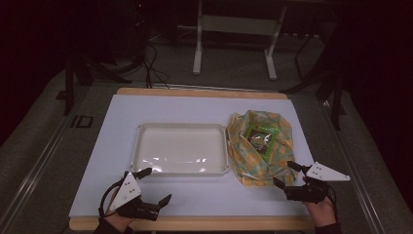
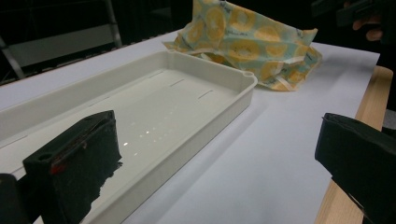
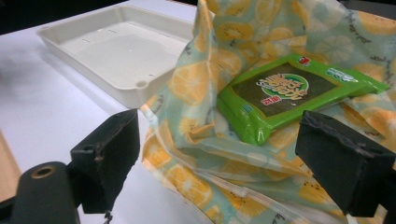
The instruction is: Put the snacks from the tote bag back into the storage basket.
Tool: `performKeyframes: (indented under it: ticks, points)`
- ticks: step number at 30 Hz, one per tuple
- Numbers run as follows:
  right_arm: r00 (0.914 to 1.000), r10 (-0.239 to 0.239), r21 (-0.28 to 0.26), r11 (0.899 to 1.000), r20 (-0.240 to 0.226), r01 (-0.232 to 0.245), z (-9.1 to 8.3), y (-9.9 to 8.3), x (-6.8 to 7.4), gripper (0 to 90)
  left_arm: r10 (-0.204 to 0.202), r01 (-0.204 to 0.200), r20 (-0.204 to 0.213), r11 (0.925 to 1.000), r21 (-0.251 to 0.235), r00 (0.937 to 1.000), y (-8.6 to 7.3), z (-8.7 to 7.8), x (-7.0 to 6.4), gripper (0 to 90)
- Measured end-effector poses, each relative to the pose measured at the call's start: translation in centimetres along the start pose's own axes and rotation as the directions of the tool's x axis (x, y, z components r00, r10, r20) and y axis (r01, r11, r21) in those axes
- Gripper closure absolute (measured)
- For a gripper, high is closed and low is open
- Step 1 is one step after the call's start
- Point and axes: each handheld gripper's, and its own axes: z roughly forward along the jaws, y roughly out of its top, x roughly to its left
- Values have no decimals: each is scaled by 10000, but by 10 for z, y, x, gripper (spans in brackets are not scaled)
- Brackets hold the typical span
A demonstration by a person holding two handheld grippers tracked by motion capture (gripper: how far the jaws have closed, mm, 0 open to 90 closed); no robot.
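A white tray (image 1: 141, 151) lies empty in the middle of the white mat; the left gripper view looks along its length (image 2: 205, 116). To its right sits a cloth printed with orange slices (image 1: 243, 165), opened up around a green snack packet (image 1: 260, 139). The right gripper view shows the packet (image 3: 289, 95) resting on the cloth (image 3: 201, 84). My left gripper (image 1: 156, 185) stands open at the tray's near left corner. At the cloth's near right edge my right gripper (image 1: 285, 173) is open, its jaws on either side of the cloth's rim, gripping nothing.
The white mat (image 1: 122, 117) covers a wooden table whose front edge (image 1: 195, 223) runs just below both hands. Beyond the table stand metal frame legs (image 1: 197, 53) and cables on a dark floor. The tray's corner (image 3: 140, 86) lies close to the cloth.
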Motion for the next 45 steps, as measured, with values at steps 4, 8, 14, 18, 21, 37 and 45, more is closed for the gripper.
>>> performKeyframes:
  ticks: [4, 8, 14, 18, 21, 37, 45]
  points:
    - [9986, 238, 158, 9996, -482, -230, -2, 2, -1, 128, 100, -100, 49, 9999, 86, 9999, -1, 2, 0, 4]
    - [9976, -154, 816, 9964, -668, 209, 4, 3, 5, 133, 135, -136, 129, 9999, 51, 9998, -1, 2, 0, 4]
    - [9898, -857, 971, 9905, -1142, 970, 9, 7, 15, 130, 301, -302, 178, 9995, 17, 9994, -1, 3, -2, 4]
    - [9842, -796, 726, 9931, -1580, 919, 7, 11, 17, 123, 311, -311, 258, 9995, -30, 9992, 0, 4, -3, 4]
    - [9810, -897, 645, 9927, -1723, 1021, 6, 14, 19, 115, 312, -312, 264, 9995, -12, 9992, 0, 5, -2, 4]
    - [9719, -1578, 124, 9866, -1746, 1624, -1, 36, 21, 128, 497, -497, 230, 9988, 24, 9985, 0, 7, -3, 4]
    - [9758, -1542, -116, 9880, -1553, 1543, -2, 49, 20, 125, 646, -643, 350, 9979, -110, 9973, 0, 8, -6, 4]
